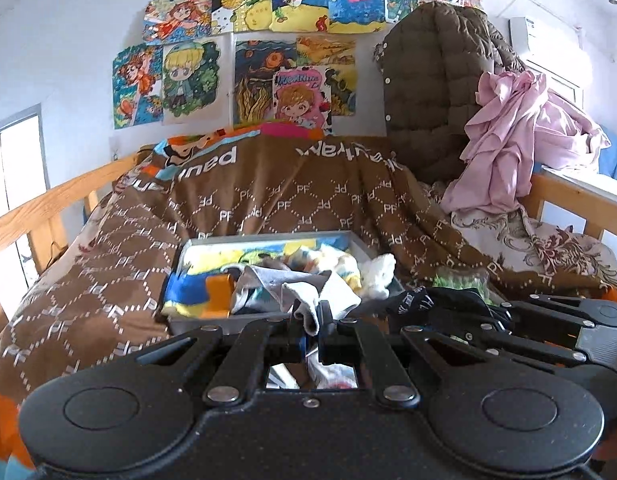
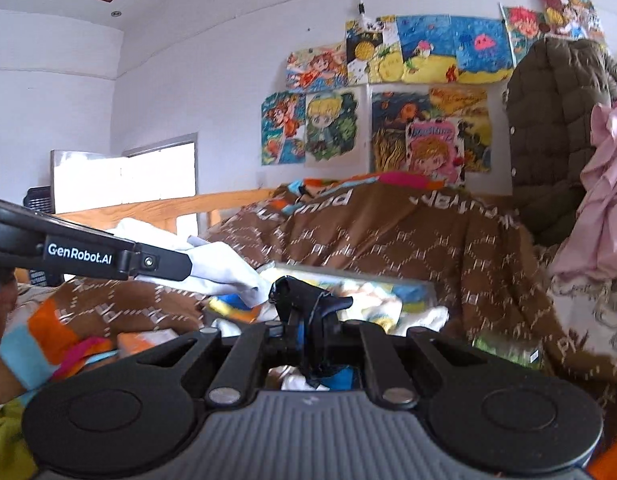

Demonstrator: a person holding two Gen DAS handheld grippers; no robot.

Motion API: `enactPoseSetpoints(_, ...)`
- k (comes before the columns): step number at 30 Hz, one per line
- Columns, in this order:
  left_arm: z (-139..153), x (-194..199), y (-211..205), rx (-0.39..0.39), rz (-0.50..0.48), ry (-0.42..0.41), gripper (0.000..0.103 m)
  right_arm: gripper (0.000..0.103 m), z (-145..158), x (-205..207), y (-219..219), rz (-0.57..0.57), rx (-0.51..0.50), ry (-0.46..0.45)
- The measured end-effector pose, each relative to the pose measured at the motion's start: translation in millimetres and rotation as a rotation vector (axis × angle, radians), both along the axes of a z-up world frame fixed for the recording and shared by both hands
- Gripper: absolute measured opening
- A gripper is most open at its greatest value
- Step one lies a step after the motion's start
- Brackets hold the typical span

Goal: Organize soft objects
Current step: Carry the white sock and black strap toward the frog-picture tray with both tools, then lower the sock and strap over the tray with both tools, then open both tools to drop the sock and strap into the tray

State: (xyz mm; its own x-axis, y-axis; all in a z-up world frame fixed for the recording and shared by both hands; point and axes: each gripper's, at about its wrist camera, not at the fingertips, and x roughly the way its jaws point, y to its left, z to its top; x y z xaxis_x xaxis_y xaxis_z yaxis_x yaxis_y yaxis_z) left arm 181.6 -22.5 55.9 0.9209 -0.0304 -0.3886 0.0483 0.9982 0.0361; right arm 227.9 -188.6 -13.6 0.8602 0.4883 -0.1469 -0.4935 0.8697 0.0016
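Above the patterned bed [image 1: 108, 292], left gripper [image 1: 308, 320] jaws pinch a grey-white sock [image 1: 304, 300] just short of the tray [image 1: 268, 236], nearer than the right gripper [image 2: 308, 320] clamping dark cloth [image 2: 304, 300]

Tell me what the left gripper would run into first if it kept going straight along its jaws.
Probably the pile of soft things in the grey box just ahead. The left gripper, shut on a grey-white sock, points slightly down at it; depth is uncertain.
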Motion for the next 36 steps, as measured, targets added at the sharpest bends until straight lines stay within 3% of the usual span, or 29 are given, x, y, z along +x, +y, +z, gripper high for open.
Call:
enactPoseSetpoints(9, 1, 80, 23, -0.044, 0.030, -0.030, 0.004, 0.009, -2, 102, 12, -0.097, 0.086, 0.003)
enactPoseSetpoints(19, -29, 202, 27, -0.046, 0.040, -0.070, 0.005, 0.010, -30, 205, 8, -0.155, 0.186, 0.146)
enactPoseSetpoints(28, -62, 275, 33, -0.061, 0.119, -0.002, 0.005, 0.011, -61, 249, 16, -0.123, 0.220, 0.252)
enactPoseSetpoints(36, -86, 293, 41, -0.121, 0.191, 0.104, 0.007, 0.018, -71, 267, 7, -0.132, 0.246, 0.368)
